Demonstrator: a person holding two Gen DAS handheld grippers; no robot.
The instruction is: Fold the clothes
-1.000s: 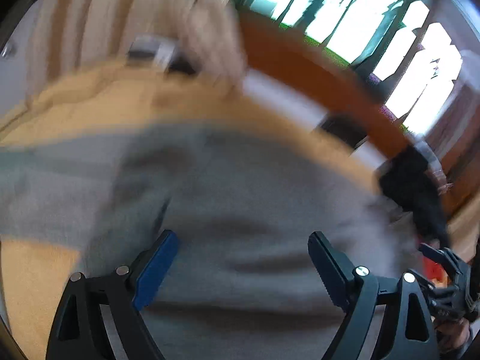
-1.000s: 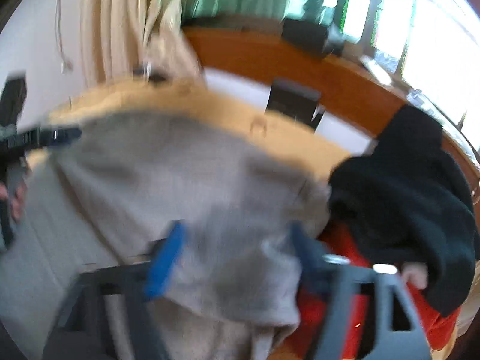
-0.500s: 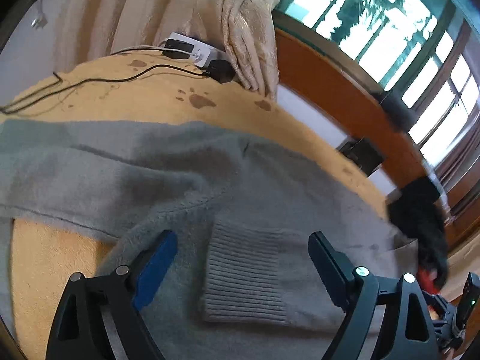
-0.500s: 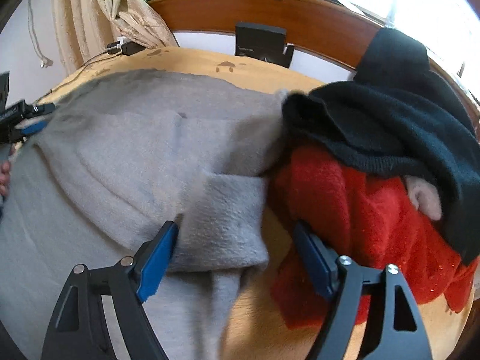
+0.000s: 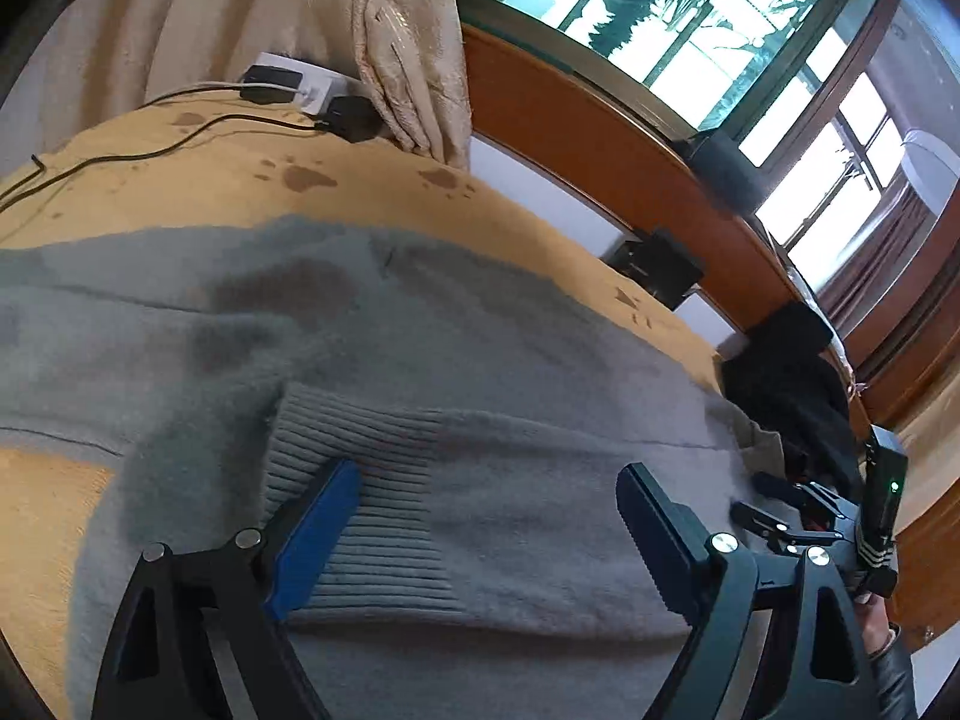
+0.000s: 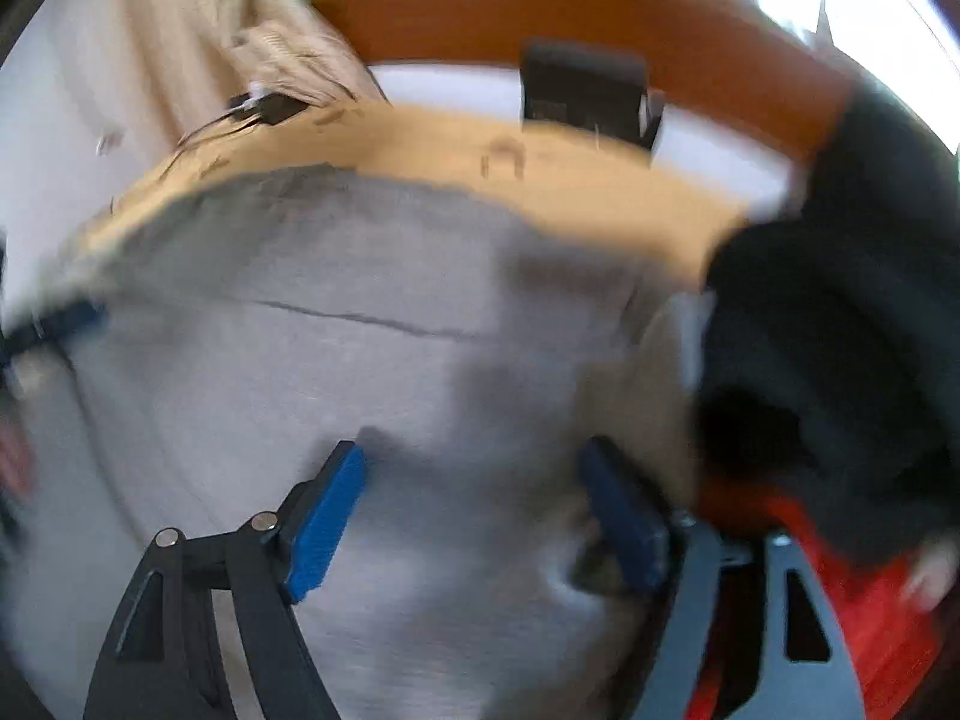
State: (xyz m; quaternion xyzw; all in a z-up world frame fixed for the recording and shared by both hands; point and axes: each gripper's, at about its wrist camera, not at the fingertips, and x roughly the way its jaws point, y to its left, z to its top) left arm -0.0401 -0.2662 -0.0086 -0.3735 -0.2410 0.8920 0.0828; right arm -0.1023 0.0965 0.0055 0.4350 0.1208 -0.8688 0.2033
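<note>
A grey knit sweater (image 5: 420, 330) lies spread on the tan bed sheet (image 5: 180, 180). One sleeve is folded across its body, and the ribbed cuff (image 5: 384, 480) lies between the fingers of my left gripper (image 5: 486, 474), which stands open just above it. The right wrist view is blurred. There my right gripper (image 6: 474, 450) hovers over the sweater (image 6: 360, 360) near its right edge; its jaws are closing, with grey fabric below and between them but not pinched. The right gripper (image 5: 780, 516) also shows at the sweater's right side in the left wrist view.
A black garment (image 6: 840, 300) lies on a red one (image 6: 870, 618) right of the sweater. A power strip (image 5: 288, 84) with cables, a cream curtain (image 5: 408, 42) and a black box (image 5: 660, 267) sit by the wooden ledge (image 5: 600, 126) behind the bed.
My right gripper has moved left, off the red garment and over the grey sweater, with its jaws a little narrower. The left gripper has edged closer to the ribbed cuff.
</note>
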